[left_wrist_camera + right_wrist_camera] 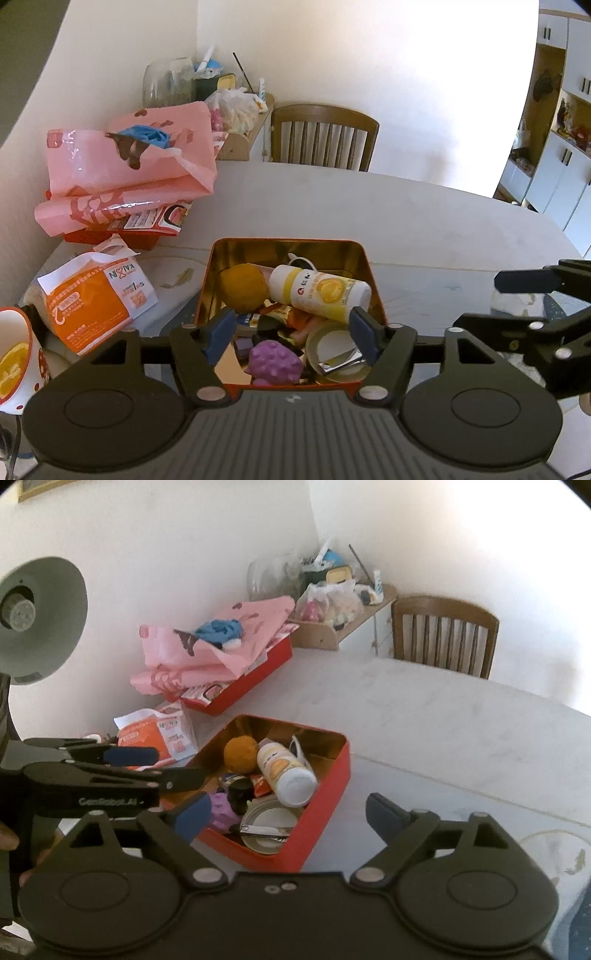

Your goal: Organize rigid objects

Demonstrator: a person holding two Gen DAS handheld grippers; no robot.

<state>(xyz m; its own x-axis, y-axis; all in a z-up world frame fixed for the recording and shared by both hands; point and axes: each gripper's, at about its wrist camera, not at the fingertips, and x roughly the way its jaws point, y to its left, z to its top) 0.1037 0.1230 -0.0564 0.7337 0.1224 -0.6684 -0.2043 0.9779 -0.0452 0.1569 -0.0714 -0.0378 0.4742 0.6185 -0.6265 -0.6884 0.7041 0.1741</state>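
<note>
the left tongs [291,334] hang just above the near end of the red tin [364,254], jaws apart with nothing between the blue pads, which do not press on anything. the right tongs [284,814] stand wider still, empty, over the tin's near corner; in the left wrist view they show at the right edge, clear of the tin. the tin sits on the pale worktop [424,221], open at the top, gold inside, and holds the task's rigid things: a white bottle with a yellow label [319,291] lying on its side across the heap, an orange-brown ball [243,286] against the far left wall, a knobbly purple toy [273,363] at the near edge, and a roll of tape [332,350] beside it with a metal nail clipper [341,362] lying on it. small dark pieces lie under these, too jumbled to name. left of the tin lies an orange and white packet [92,299], and beyond it a pink plastic bag [129,166] draped over a red box [258,681]. a patterned cup [20,358] stands at the left edge. a wooden chair [325,136] stands at the far side of the worktop, and a grey lamp head [40,616] shows at the left of the right wrist view.
</note>
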